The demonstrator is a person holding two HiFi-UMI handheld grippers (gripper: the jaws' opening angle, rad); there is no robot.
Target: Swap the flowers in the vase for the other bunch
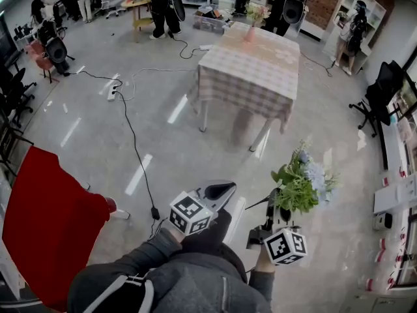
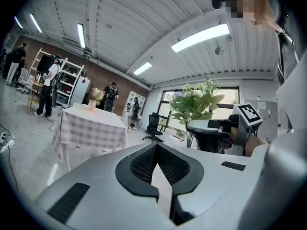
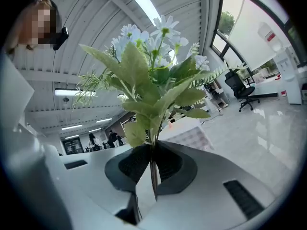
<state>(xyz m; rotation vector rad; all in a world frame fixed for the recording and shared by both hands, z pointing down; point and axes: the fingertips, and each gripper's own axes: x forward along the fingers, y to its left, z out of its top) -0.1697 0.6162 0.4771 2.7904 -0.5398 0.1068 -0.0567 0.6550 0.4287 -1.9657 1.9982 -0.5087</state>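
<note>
Approach to the table point(image 1: 251, 70) is the step in hand: the right gripper point(image 3: 152, 164) is clamped on the stems of the new bunch point(image 3: 153, 85), well short of the table, and the left gripper point(image 2: 158, 169) is closed and empty. The vase point(image 1: 250, 32) stands at the table's far edge with the old flowers point(image 1: 256, 12) in it; the next move likely calls for closing in on the table, then opening the left gripper to pull them out.
</note>
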